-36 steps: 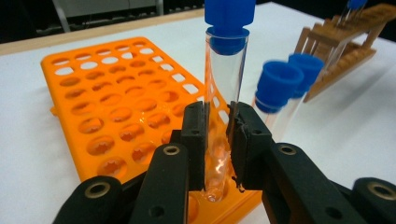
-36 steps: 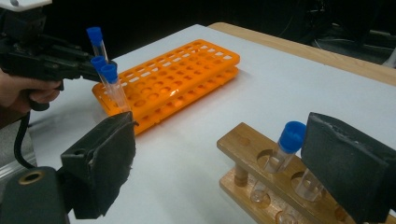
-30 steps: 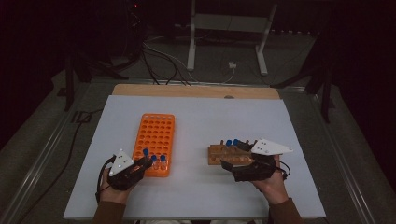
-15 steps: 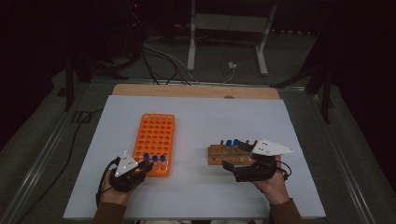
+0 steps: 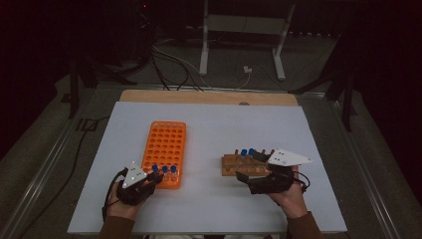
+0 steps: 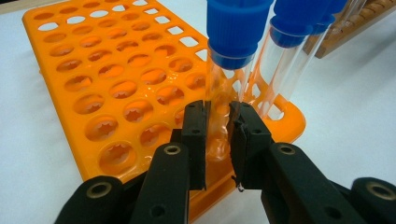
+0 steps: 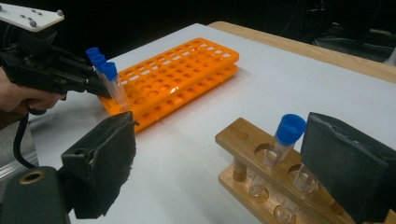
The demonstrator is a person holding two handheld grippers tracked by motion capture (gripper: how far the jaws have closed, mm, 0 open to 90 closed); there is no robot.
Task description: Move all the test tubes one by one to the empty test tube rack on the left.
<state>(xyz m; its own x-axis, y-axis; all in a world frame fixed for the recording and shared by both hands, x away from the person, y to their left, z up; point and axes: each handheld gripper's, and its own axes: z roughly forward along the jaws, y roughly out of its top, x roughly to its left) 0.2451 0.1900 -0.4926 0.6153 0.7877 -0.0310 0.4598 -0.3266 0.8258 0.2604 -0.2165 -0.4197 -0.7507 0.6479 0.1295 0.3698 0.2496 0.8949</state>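
Observation:
An orange tube rack (image 5: 166,142) lies left of centre on the white table. Three blue-capped glass tubes (image 5: 164,171) stand in its near row. My left gripper (image 5: 154,178) is shut on the leftmost tube (image 6: 229,56), low on the glass, with its foot in a rack hole (image 6: 219,140). The other two tubes (image 6: 286,51) stand just behind it. A wooden rack (image 5: 233,164) at the right holds blue-capped tubes (image 5: 247,152). My right gripper (image 5: 250,166) is open at that rack's near end. Its wide pads (image 7: 105,158) straddle the rack's corner (image 7: 247,144), and one capped tube (image 7: 288,133) stands beside the right pad.
A wooden board (image 5: 209,97) edges the table's far side. Beyond it, cables and a white stand (image 5: 244,30) are on the dark floor. The table surface (image 5: 249,124) between and behind the two racks is bare.

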